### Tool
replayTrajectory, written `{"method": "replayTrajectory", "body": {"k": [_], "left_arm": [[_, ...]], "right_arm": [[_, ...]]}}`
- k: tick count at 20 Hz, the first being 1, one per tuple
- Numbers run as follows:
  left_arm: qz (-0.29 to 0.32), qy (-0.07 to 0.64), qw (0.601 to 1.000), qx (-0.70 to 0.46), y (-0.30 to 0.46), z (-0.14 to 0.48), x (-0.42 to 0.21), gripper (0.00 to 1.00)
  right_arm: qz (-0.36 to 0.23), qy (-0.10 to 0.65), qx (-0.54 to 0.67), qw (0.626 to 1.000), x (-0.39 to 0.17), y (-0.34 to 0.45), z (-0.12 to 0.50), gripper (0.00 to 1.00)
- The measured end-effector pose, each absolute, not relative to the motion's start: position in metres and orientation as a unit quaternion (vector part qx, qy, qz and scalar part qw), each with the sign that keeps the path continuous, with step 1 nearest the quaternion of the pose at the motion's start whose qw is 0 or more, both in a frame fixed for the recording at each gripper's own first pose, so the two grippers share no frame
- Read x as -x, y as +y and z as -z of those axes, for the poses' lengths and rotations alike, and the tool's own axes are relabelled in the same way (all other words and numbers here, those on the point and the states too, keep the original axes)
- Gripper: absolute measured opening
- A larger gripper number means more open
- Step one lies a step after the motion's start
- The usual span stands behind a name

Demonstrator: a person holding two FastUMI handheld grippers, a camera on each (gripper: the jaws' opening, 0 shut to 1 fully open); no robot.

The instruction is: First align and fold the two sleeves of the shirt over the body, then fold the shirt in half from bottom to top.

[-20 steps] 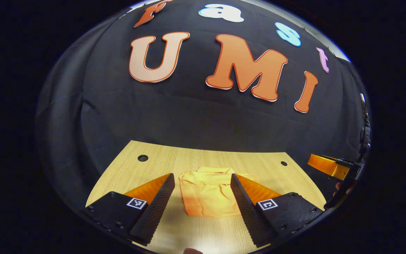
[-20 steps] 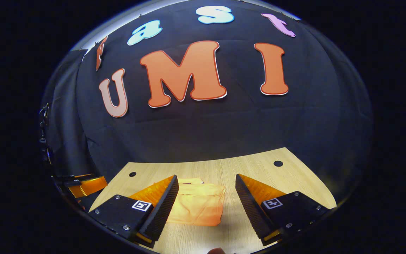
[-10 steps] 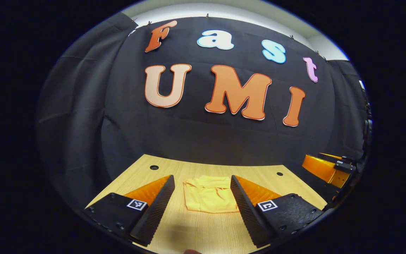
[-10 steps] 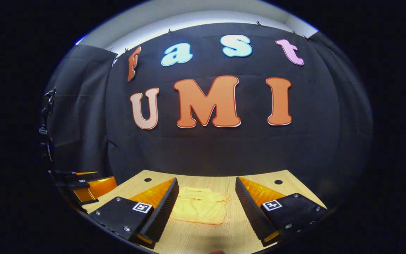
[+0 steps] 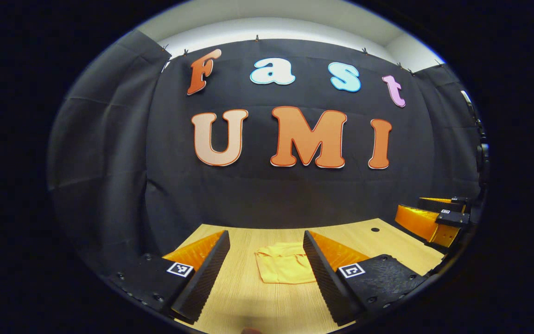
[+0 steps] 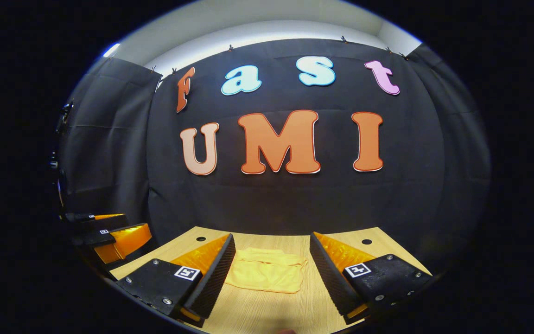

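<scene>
A folded shirt [image 5: 283, 269] lies on the wooden table [image 5: 267, 306]

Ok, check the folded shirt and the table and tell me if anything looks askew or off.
Nothing stands out. The shirt lies as a compact folded bundle flat on the table, a little rumpled but with no sleeve sticking out. Both the left gripper and the right gripper are open and apart from it.

One folded yellow shirt [image 5: 283, 268] lies on one wooden table [image 5: 267, 306]. Two grippers are in sight: the left gripper [image 5: 264, 273] and the right gripper [image 6: 271, 273], each with two fingers spread apart. Two round holes [image 6: 366, 241] mark the table's far corners.
</scene>
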State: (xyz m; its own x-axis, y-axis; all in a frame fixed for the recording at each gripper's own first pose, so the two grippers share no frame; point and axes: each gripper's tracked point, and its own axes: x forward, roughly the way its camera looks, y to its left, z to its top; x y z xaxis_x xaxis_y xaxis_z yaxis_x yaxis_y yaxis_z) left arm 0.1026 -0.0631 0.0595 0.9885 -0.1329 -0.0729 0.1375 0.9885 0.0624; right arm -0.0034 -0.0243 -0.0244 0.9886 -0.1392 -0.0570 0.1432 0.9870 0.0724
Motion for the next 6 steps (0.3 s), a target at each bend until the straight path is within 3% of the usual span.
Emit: {"method": "replayTrajectory", "body": {"k": [6], "left_arm": [[0.089,0.024,0.995,-0.035,-0.059,-0.063,-0.095,0.98]], "right_arm": [[0.064,0.022,-0.031,0.997,0.0,-0.002,0.019,0.98]]}}
